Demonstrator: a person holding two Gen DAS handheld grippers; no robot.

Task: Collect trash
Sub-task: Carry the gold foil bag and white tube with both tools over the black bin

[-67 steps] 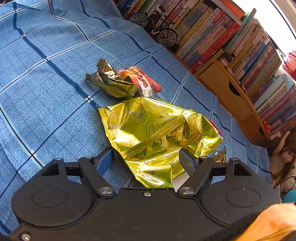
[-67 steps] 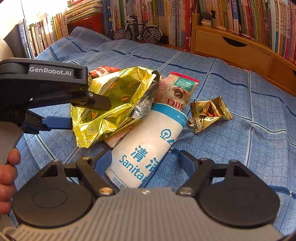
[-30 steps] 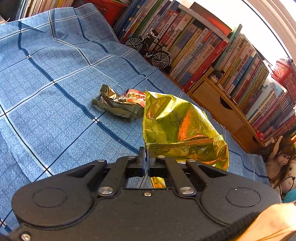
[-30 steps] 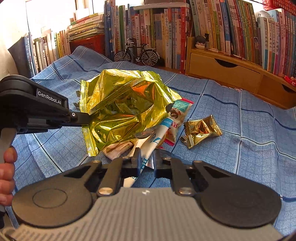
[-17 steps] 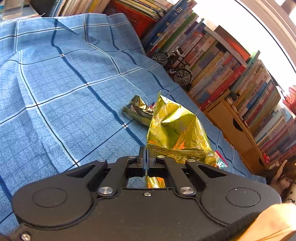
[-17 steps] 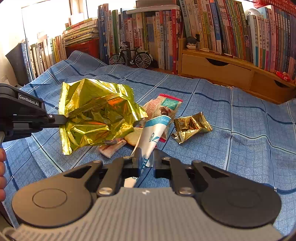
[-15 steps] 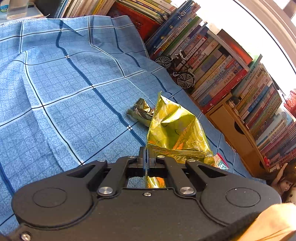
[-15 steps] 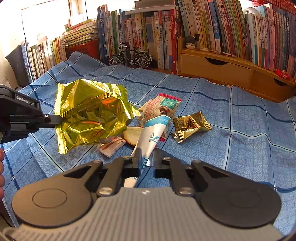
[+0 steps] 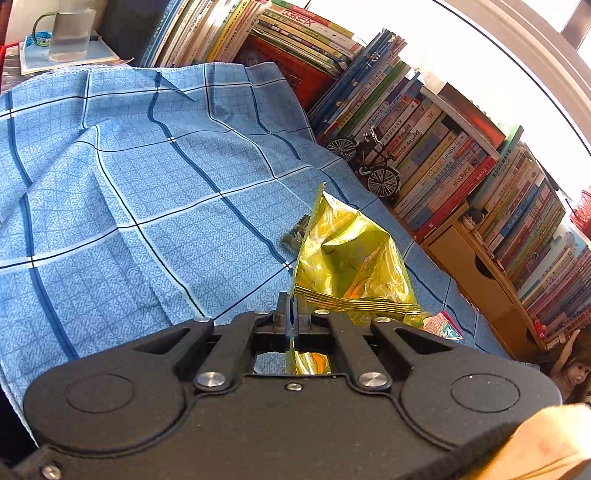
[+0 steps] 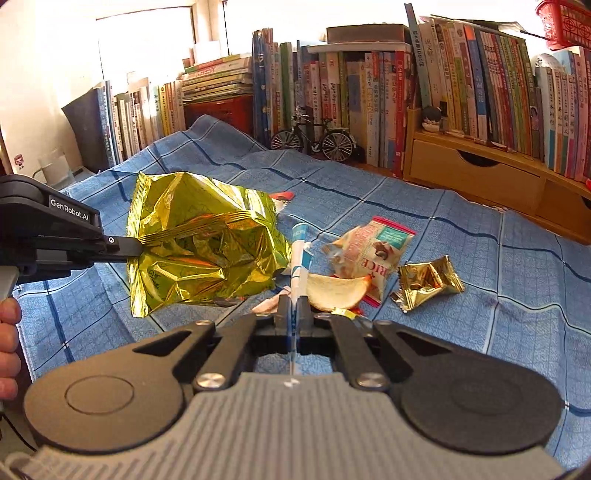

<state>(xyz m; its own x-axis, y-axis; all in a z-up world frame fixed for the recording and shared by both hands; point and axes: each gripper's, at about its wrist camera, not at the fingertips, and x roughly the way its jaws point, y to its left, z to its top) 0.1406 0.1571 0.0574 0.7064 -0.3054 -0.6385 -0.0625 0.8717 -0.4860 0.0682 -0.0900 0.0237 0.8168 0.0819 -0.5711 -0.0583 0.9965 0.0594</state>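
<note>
My left gripper (image 9: 291,308) is shut on a corner of a large crinkled gold chip bag (image 9: 347,266), held off the blue checked cloth (image 9: 129,192). The right wrist view shows that same gold chip bag (image 10: 199,240) hanging from the left gripper (image 10: 135,249) at the left. My right gripper (image 10: 293,310) is shut on a white and blue wipes packet (image 10: 299,254), seen edge-on. On the cloth ahead lie a rice snack wrapper (image 10: 373,251), a small gold wrapper (image 10: 428,282) and a chip (image 10: 336,291).
Rows of books (image 10: 406,96), a model bicycle (image 10: 314,138) and a wooden drawer unit (image 10: 476,177) line the far edge. A glass of water (image 9: 72,31) stands beyond the cloth's left end. A hand (image 10: 7,347) grips the left tool's handle. A doll (image 9: 570,373) sits at the right.
Both grippers closed, the left on the gold bag and the right on the wipes packet. Each has since lifted its item; the gold bag has swung left, uncovering the chip and scraps beneath.
</note>
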